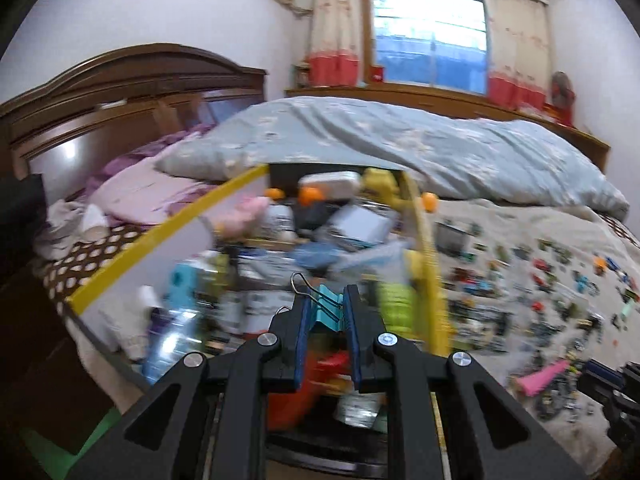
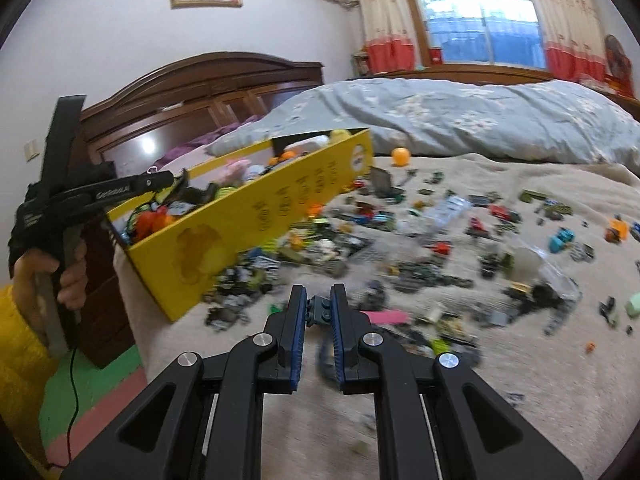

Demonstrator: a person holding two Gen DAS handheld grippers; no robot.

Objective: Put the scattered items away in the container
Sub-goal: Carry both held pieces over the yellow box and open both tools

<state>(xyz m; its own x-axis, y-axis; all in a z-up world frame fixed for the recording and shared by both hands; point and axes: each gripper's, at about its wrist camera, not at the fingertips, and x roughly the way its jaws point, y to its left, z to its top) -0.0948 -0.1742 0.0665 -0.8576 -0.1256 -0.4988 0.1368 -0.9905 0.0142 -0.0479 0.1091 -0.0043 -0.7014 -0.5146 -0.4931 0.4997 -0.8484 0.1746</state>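
On the bed's left edge, the long yellow cardboard box (image 2: pixel 256 216) is sitting lengthwise, open top facing up, already crowded with mixed toys and bottles. Judgement: it is placed at the edge so both hands can reach it from the bedside.

Above the box's near end, the left gripper (image 1: pixel 327 306) is hovering over the contents. Its blue-padded jaws are pressed together on a teal metal binder clip (image 1: pixel 329 304), whose wire loops are sticking out to the left of the pads. In the right wrist view the same gripper is showing side-on, carried by a hand (image 2: pixel 60 272) in a yellow sleeve. Judgement: the clip is being held over the open box ready for release, and nothing is blocking the drop.

Further right, the right gripper (image 2: pixel 316 316) is pointing down across the beige blanket (image 2: pixel 500 400). Its jaws are nearly together, clamped on a small dark studded building brick (image 2: pixel 320 314) held at the tips. Judgement: this brick is the next item for the box, so the gripper is being carried while still outside the yellow wall.

To the right of that, many small scattered toy pieces (image 2: pixel 400 248) are lying loose across the blanket, along with an orange ball (image 2: pixel 401 157) near the box's far corner. Much of this is motion-blurred, so single pieces are hard to identify. Judgement: the tidying is well short of finished.
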